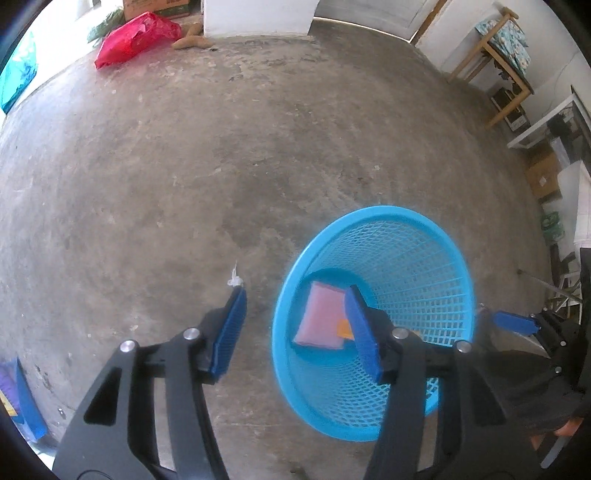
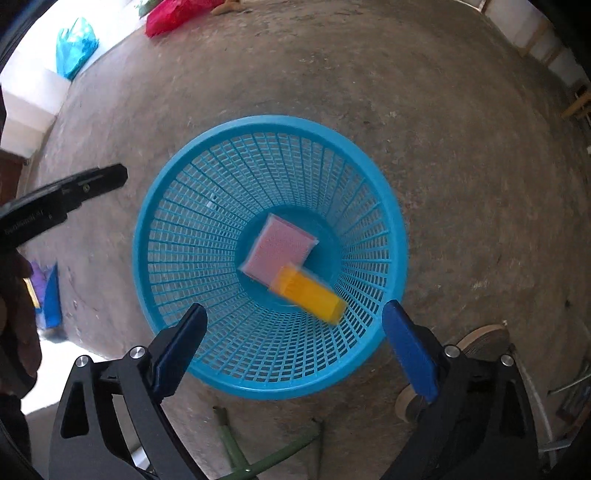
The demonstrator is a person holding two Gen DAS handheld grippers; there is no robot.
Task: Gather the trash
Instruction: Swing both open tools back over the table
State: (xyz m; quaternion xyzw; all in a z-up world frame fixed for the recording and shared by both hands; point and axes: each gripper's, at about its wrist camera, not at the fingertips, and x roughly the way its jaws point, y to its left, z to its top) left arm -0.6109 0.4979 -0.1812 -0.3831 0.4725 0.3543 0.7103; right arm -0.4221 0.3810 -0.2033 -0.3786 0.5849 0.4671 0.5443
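A blue mesh basket (image 2: 229,177) stands on the concrete floor; it also shows in the left wrist view (image 1: 417,266). In it lie a pink packet (image 2: 279,247) and an orange-yellow box (image 2: 308,295), blurred as if moving. The pink packet (image 1: 321,317) shows in the left wrist view too. My right gripper (image 2: 295,314) is open and empty above the basket's near rim. My left gripper (image 1: 295,291) is open and empty, over the basket's left rim. A small white scrap (image 1: 235,280) lies on the floor by its left fingertip.
A red plastic bag (image 1: 136,37) and a cardboard box (image 1: 155,7) lie at the far wall. A blue bag (image 2: 74,48) lies at far left. A wooden table (image 1: 495,55) and boxes stand at right. Green metal legs (image 2: 266,454) and a tape roll (image 2: 484,339) are close by.
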